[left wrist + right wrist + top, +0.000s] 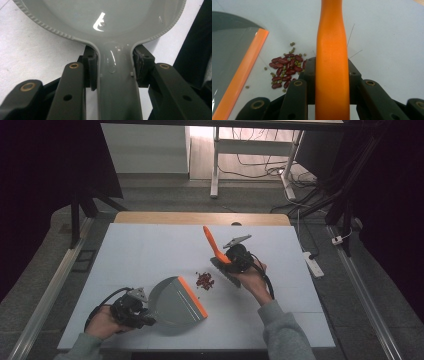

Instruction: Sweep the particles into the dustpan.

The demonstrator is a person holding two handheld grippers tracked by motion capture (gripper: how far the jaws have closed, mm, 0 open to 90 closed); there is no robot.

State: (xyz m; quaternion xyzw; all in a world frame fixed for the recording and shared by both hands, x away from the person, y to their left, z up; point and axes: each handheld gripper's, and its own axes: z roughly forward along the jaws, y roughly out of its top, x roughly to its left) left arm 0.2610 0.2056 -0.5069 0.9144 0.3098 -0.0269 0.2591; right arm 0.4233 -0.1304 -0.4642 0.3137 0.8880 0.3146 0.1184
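The table (150, 245) is taking up the centre of the high view, white top, wood edge at the back.

The dustpan (176, 300) is lying low and left of centre in the high view. Its orange lip is facing up-right, twd the beans, so sweepings can be going straight in. Long axis is running from the handle at lower left to the lip at upper right. The L gripper (134, 311) is clamping the grey handle; in the L gripper view the dustpan (110, 22) neck is sitting betw the pads (91, 72), jaws fully closed on it, prob to be pinning the pan flat while the sweep is coming.

The brush (220, 257) is sitting right of centre in the high view, orange handle pointing up-left, head down by the table, its long axis steeply tilted. The R gripper (239, 259) is holding it by the handle, jaws shut tight on it; in the R gripper view the brush (332, 62) handle is running straight up mid-frame betw the jaws. Whether the bristles are touching the table is hard to tell, the head is blurred.

The beans (204, 281) are lying in a small heap betw lip and brush head, just beside both. In the R gripper view the beans (285, 71) are showing as red ones mixed w/ tiny green ones, left of the handle, a few strays near the lip.
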